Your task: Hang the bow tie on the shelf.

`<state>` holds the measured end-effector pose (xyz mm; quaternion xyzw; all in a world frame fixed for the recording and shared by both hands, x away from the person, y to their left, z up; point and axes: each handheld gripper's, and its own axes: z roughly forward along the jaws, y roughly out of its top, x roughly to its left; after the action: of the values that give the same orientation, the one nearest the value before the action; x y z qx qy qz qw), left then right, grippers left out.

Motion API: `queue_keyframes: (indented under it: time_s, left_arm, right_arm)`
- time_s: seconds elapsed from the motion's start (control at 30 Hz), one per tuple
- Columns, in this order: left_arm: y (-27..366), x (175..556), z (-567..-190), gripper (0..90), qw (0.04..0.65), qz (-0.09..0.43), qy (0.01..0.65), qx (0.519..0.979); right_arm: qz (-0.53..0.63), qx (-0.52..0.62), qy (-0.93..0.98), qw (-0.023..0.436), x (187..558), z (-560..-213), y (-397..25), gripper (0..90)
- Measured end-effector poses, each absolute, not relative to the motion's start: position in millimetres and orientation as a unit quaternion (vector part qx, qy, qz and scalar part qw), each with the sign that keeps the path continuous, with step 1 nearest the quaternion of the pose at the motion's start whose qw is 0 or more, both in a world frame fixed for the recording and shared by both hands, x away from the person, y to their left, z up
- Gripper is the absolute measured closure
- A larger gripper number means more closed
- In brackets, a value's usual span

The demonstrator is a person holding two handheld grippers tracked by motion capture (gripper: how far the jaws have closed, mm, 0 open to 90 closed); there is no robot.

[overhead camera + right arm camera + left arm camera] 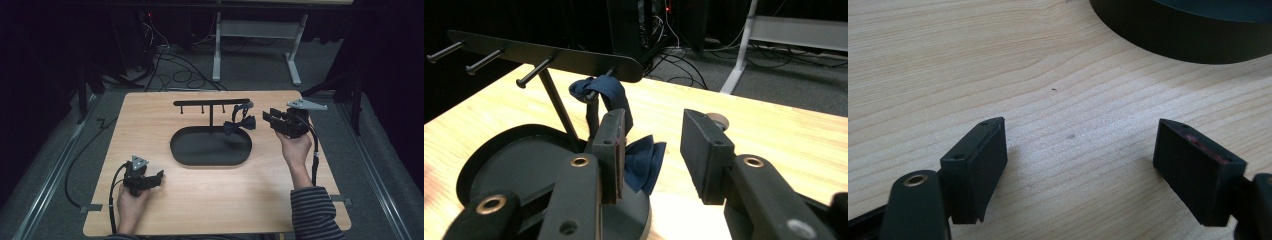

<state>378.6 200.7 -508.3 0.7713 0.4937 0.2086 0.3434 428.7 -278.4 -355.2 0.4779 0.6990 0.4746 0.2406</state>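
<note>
A dark blue bow tie [239, 123] [639, 160] hangs by its strap from the rightmost peg of a black T-shaped rack [211, 103] [549, 55], which rises from an oval black tray [185, 150] [499, 170]. My right gripper [269, 120] [651, 150] is open just right of the bow tie, nothing between its fingers. My left gripper [159, 178] [1080, 160] rests open low over bare wood near the table's front left, with the tray's edge [1178, 42] ahead of it.
The wooden table [150, 130] stands on a grey carpeted floor. Cables [175, 70] and a white desk frame [260, 40] lie beyond its far edge. Three bare pegs [484, 62] stick out from the rack's bar.
</note>
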Motion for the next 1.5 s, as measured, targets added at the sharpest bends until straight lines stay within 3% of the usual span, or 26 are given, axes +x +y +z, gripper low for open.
queue_keyframes:
  time_s: [1.5]
  left_arm:
    - [200.7,378.2,-508.2,21.6,0.343,0.208,0.493,0.772]
  right_arm:
    - [0.485,0.502,0.672,0.246,364.7,-366.6,-327.6,59.9]
